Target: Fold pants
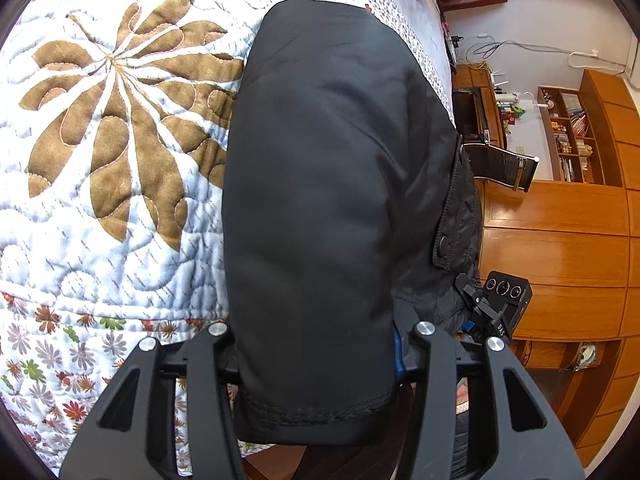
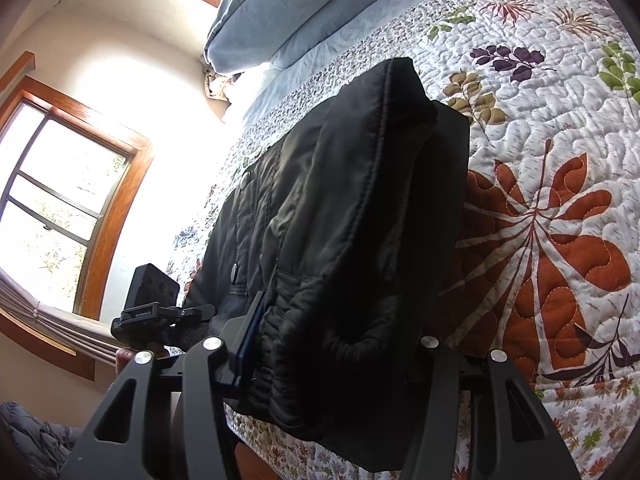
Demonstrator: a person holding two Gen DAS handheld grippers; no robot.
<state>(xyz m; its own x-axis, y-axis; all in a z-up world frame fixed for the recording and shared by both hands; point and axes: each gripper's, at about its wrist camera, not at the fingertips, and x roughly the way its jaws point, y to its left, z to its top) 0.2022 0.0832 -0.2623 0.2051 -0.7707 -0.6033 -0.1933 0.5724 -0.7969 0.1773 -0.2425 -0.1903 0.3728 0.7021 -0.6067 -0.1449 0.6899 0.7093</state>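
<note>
Black padded pants [image 1: 320, 184] lie on a floral quilt [image 1: 104, 128], stretching from the bed's near edge toward the pillows. My left gripper [image 1: 316, 356] is shut on the hemmed end of the pants; the cloth hides its fingertips. My right gripper [image 2: 336, 364] is shut on the gathered, elastic end of the pants [image 2: 344, 208], which drape over its fingers. The right gripper also shows in the left wrist view [image 1: 500, 304], close beside the pants.
The quilt [image 2: 552, 184] covers the bed, with blue pillows [image 2: 280, 4] at its head. A window [image 2: 60, 200] is to the left. Wooden cabinets [image 1: 560, 240] and a bookshelf [image 1: 572, 136] stand past the bed's edge.
</note>
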